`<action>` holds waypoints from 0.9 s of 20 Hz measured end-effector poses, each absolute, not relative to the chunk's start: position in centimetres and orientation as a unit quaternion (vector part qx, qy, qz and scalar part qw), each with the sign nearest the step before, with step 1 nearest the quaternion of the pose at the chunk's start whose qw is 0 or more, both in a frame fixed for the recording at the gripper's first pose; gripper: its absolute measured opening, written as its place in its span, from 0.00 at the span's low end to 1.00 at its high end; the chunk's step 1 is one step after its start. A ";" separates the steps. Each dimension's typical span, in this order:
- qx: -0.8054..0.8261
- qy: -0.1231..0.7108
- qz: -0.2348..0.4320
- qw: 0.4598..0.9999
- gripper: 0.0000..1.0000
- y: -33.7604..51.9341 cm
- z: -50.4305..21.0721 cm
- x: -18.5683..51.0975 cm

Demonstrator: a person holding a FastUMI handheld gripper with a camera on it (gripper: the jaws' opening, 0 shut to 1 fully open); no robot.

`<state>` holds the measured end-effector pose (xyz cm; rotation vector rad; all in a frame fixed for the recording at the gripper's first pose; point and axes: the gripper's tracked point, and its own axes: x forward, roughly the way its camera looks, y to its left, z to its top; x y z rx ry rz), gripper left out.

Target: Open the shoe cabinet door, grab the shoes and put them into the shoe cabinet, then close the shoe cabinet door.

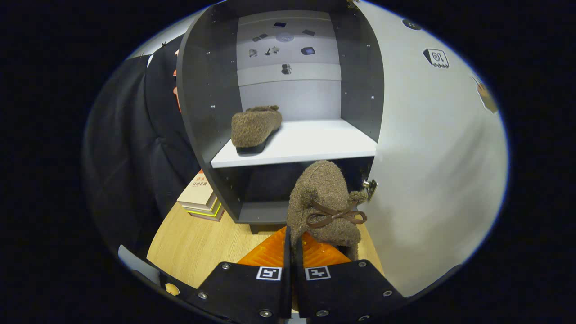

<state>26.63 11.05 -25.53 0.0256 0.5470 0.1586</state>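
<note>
Currently, from my remote station, I log the following.

Item one: the hand-held gripper (291, 238), lower centre of the frame. Its fingers (265, 256) are pressed nearly together, pinching the edge of a brown fuzzy shoe (324, 202). I cannot tell exactly how much of the shoe's edge sits between them.

Item two: that held shoe, centre of the frame just above the fingers. It hangs tilted, with a brown ribbon bow (335, 216) and small pompoms facing me. It sits in front of the cabinet's lower compartment, below the shelf edge.

Item three: the shoe cabinet (202, 90), upper centre. Dark grey side walls, pale back panel, one white shelf (310, 144) across the middle.

Item four: a second brown fuzzy shoe (254, 128), resting on the left part of the white shelf, close to the left wall.

Item five: the cabinet door (432, 180), white, swung open and filling the right of the frame; a metal hinge (370, 186) shows at its inner edge, just right of the held shoe.

Item six: the tabletop (198, 247), light wood, lower left, carrying the cabinet.

Item seven: a stack of books (200, 195), on the tabletop just left of the cabinet's base.
</note>
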 end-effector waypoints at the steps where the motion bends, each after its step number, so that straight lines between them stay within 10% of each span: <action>1: 0.013 0.263 0.080 0.961 0.05 11.0 -24.5 27.4; 18: -0.022 0.218 0.109 0.970 0.05 12.5 -16.6 43.2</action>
